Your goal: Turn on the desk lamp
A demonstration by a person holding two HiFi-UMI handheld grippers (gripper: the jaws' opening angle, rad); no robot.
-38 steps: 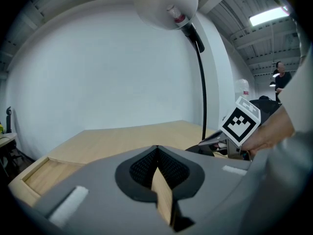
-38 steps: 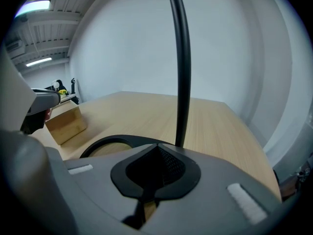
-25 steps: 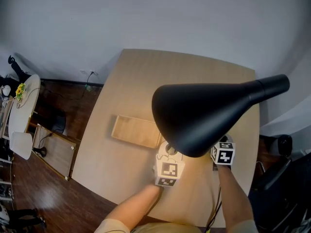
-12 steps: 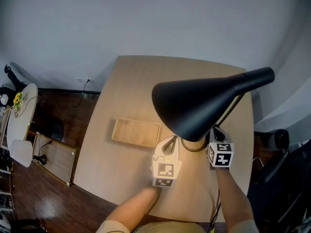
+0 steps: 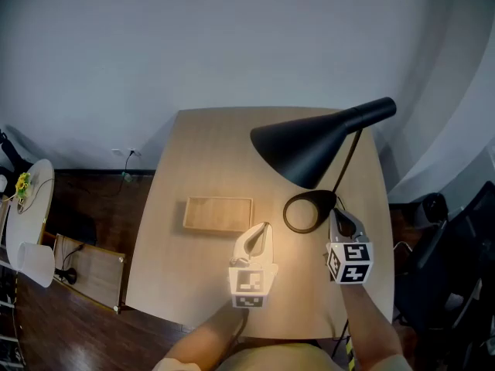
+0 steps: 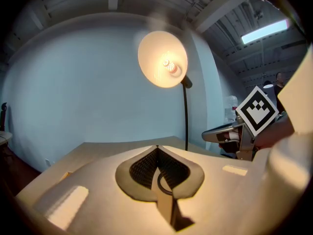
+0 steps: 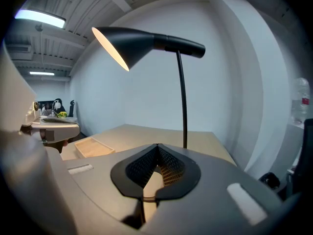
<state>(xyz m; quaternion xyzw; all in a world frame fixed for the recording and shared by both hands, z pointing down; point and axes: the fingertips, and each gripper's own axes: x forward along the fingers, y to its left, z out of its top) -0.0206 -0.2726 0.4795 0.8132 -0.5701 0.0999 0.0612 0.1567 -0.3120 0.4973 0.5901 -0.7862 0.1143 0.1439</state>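
Desk lamp (image 5: 309,149) stands on the wooden table (image 5: 205,149), toward its right side. Its round base (image 5: 308,211) sits below the black cone shade. The thin stem (image 5: 348,161) rises from the base's far right edge.

Lamp state: lit. Bulb (image 6: 168,65) glows inside the shade in the left gripper view, and a warm patch lies on the table around the base. Judgement: the task looks done; no switch can be made out in any view.

Shade's long axis runs from the stem joint down-left in the head view, mouth facing the table over the base.

Left gripper (image 5: 264,226): jaws together at the tips, nothing between them. It sits near the base, on its left and nearer the person.

Right gripper (image 5: 334,213): jaws together, empty. Tips are just beside the base's right rim; whether they touch it I cannot tell. This is the nearer tool; the base lies ahead and slightly left of it.

Wooden tray (image 5: 218,214) lies left of the base, beyond the left gripper, apart from both.
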